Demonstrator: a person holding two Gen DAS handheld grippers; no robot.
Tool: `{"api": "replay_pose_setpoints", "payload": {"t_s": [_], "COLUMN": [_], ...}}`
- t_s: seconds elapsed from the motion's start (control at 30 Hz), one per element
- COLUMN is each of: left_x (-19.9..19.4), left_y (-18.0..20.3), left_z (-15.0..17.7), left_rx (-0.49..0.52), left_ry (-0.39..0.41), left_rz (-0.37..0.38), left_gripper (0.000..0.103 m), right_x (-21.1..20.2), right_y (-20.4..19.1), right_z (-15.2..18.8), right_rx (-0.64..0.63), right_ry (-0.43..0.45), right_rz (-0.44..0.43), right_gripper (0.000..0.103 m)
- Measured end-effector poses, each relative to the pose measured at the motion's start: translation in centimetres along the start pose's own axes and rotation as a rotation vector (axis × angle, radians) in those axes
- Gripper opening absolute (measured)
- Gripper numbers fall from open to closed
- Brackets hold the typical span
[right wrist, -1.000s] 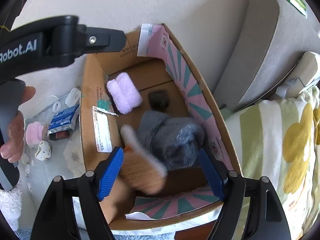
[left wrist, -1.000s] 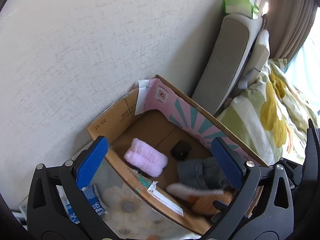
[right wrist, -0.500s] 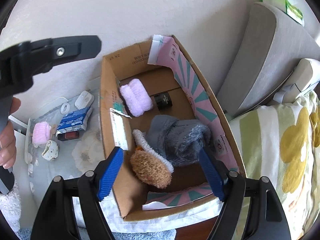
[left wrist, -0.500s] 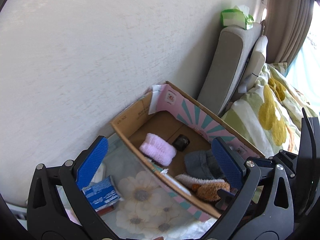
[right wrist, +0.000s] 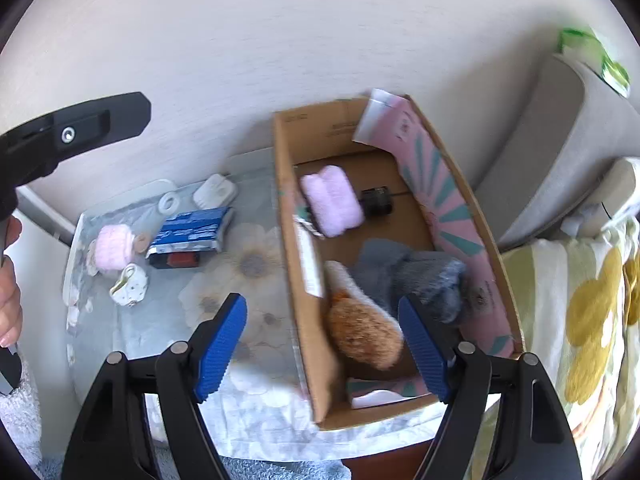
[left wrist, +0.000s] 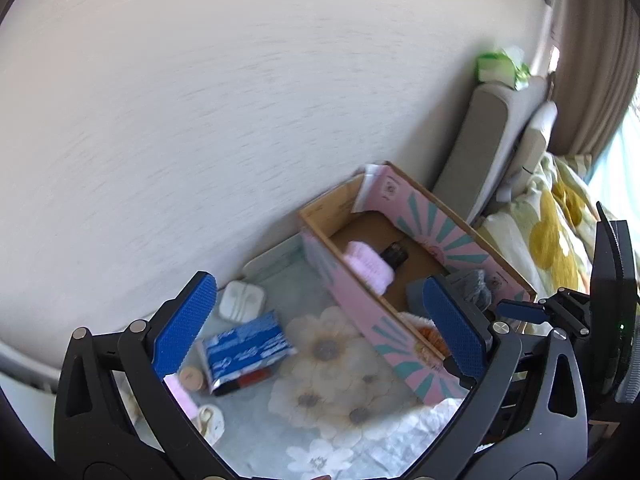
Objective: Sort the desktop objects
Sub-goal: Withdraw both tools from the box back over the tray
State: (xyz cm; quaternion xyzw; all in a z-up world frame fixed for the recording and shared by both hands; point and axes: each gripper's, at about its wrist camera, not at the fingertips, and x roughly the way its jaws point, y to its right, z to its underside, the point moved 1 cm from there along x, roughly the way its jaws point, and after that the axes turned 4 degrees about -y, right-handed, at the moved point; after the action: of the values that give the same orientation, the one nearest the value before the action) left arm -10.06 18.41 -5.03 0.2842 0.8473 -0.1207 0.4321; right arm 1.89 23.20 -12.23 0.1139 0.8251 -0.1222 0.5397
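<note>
Both grippers have drawn back and swung toward the wall side of the cardboard box point(right wrist: 304, 240), so more of the flowered table point(right wrist: 240, 276) now shows. Nearest, the right gripper point(right wrist: 322, 344) hangs with fingers spread and empty astride the box's near wall; the left gripper point(left wrist: 316, 322) is likewise spread and empty above the loose items. Inside the box lie an orange-and-white fuzzy sock point(right wrist: 362, 330), a grey sock bundle point(right wrist: 412, 276), a pink roll point(right wrist: 330, 200) and a small black object point(right wrist: 376, 200). Beside the box, on the wall side, wait a blue packet point(left wrist: 246, 342), a white earphone case point(left wrist: 242, 300), another pink roll point(right wrist: 114, 246) and a small patterned piece point(right wrist: 128, 278). One deposit looks finished; the next move likely calls for lowering the left gripper onto a remaining item, perhaps the blue packet, and closing squarely.
</note>
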Motion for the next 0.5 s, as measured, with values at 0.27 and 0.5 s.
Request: {"api": "replay_pose_setpoints", "payload": {"t_s": [0.27,0.5], "left_x": [-2.6,-5.2], "left_y": [-5.0,-9.5], "left_z": [3.7,7.4], "left_rx": [-0.114,-0.236], "left_ry": [0.009,0.018], "left_rz": [-0.074,-0.132], "left_gripper": [0.103,0.103], "right_x": [0.0,0.6], "right_y": [-4.6,-8.3], "right_z": [0.0,0.1], "right_rx": [-0.112,-0.202], "right_ry": [0.000,-0.011], "right_rz": [-0.044,-0.079], "right_gripper": [0.074,0.074]}}
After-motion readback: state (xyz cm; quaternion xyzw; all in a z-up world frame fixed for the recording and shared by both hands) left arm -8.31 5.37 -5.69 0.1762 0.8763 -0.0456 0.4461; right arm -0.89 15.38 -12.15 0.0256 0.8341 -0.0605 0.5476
